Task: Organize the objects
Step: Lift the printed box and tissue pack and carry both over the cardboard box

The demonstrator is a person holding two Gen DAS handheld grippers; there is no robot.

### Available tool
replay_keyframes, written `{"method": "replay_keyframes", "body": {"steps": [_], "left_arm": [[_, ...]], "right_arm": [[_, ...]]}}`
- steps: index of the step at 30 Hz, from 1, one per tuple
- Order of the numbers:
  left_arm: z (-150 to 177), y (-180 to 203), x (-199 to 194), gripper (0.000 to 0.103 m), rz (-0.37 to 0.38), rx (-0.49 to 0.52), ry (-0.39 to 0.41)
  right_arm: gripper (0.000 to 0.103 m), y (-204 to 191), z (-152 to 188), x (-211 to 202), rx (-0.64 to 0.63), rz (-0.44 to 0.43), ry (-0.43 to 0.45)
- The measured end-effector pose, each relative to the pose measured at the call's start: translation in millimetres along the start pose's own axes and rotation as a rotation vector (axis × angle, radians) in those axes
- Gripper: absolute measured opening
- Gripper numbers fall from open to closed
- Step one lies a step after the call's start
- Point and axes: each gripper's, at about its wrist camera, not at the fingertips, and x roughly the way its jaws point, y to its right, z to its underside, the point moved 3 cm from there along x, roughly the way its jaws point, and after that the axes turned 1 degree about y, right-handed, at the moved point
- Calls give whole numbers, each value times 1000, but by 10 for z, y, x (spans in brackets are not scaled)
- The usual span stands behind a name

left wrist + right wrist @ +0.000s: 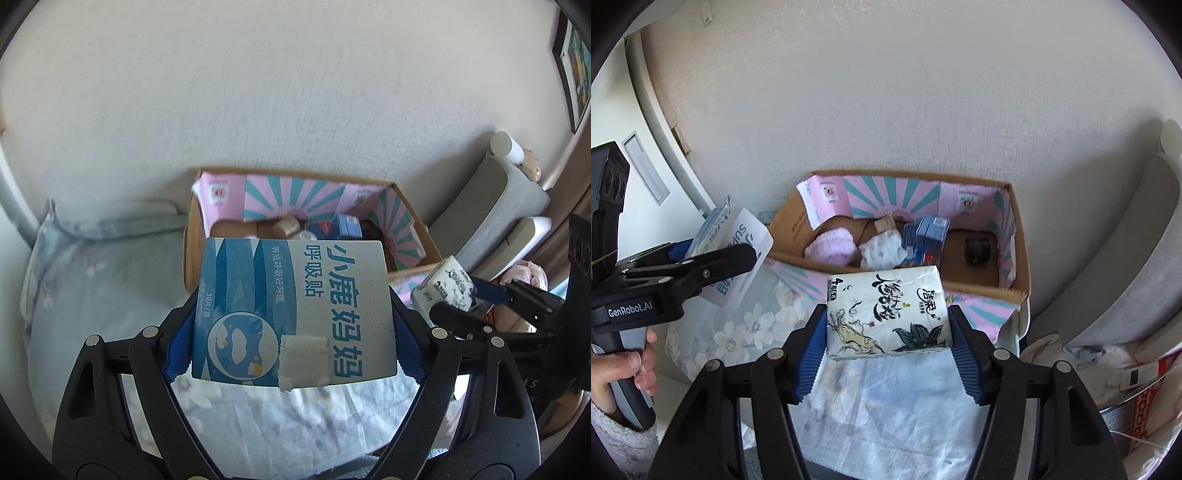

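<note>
The left gripper (291, 332) is holding a flat blue box (291, 310) with its jaws clamped on the box's two side edges, while the right gripper (888, 332) is gripping a white tissue pack (886, 314), its jaws pressing on both ends, and both are hanging above a flowered cloth (886, 398). Just beyond them a cardboard box (1021, 254) with a pink and teal lining is sitting open against the wall, and inside it are lying a pink fluffy cloth (833, 245), a white patterned bundle (881, 251), small blue cartons (925, 236) and a dark roll (977, 249).
</note>
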Motion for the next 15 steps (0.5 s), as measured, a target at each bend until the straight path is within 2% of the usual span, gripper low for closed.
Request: {"method": "replay_keyframes", "body": {"steps": [8,15], "left_arm": [[-590,-60,308,86,26,52,-21],[-894,-165,831,85,37,78,-106]], "right_arm": [[59,139,-561,153,26,44,7],[59,273,-840,485,62,81,-47]]}}
